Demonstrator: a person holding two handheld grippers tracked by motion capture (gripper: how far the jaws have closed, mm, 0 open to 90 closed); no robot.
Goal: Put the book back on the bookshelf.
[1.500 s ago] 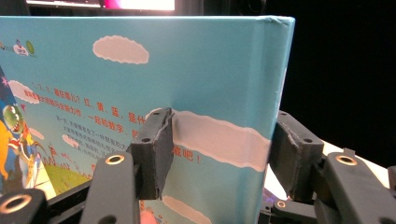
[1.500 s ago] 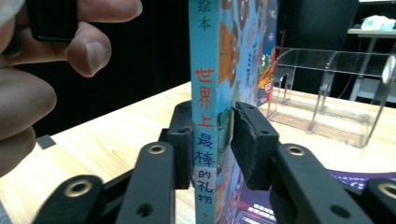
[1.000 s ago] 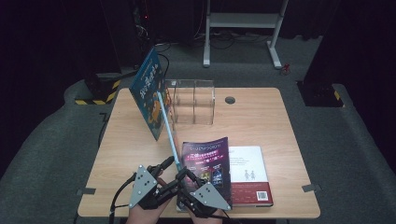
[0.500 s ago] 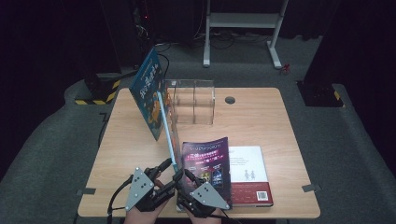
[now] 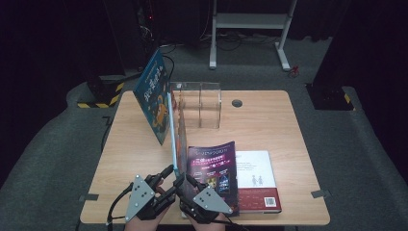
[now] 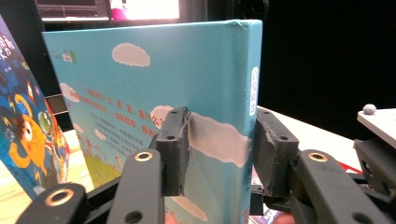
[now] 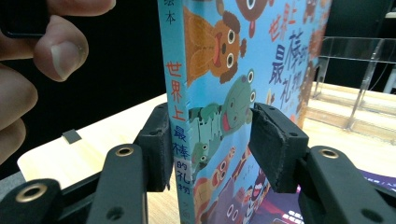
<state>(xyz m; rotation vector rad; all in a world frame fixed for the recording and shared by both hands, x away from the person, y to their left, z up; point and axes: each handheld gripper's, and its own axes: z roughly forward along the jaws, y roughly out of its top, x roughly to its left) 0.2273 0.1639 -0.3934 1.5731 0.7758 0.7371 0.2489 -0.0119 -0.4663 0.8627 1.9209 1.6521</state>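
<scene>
— Dark room, pale wooden table (image 5: 269, 120). Nearest the edge?
— Both tools, at one upright blue picture book (image 5: 178, 139). The left hand-held gripper (image 6: 219, 149) has been closing, one pad on its cover, the other just off the spine.
— The right?
— The right hand-held gripper (image 7: 208, 144) has been opening, its jaws loose around the book.
— Beyond?
— A purple book (image 5: 214, 168), then a clear rack (image 5: 199, 103).
</scene>
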